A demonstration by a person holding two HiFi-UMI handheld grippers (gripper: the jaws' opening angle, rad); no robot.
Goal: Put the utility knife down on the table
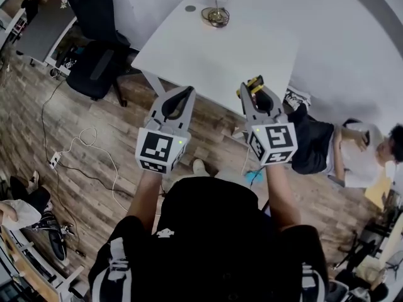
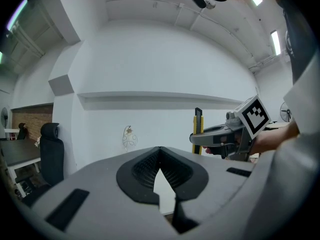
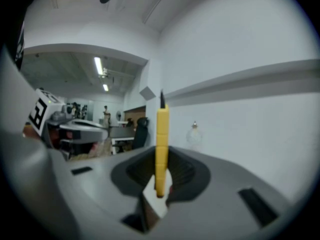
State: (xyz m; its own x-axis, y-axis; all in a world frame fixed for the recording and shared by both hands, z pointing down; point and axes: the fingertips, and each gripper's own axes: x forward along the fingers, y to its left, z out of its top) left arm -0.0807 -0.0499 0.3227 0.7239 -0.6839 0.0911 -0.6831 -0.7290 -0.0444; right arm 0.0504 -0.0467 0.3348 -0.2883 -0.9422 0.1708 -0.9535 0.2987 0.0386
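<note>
The utility knife [image 1: 254,82] is yellow and black. It stands upright between the jaws of my right gripper [image 1: 250,88], which is shut on it; in the right gripper view the knife [image 3: 161,144] rises from the gripper [image 3: 161,176] with its dark tip up. My left gripper [image 1: 186,93] is beside it, shut and holding nothing, jaws meeting at the tip [image 2: 160,151]. From there the knife [image 2: 198,126] shows to the right. Both grippers hover over the wooden floor, just short of the near edge of the white table [image 1: 208,55].
A wire-and-glass ornament [image 1: 216,14] and a small grey disc [image 1: 191,8] sit at the table's far end. A black office chair [image 1: 94,36] and a grey desk [image 1: 41,30] stand left. A person [image 1: 340,146] sits on the floor at right. Cables [image 1: 82,143] trail over the floor.
</note>
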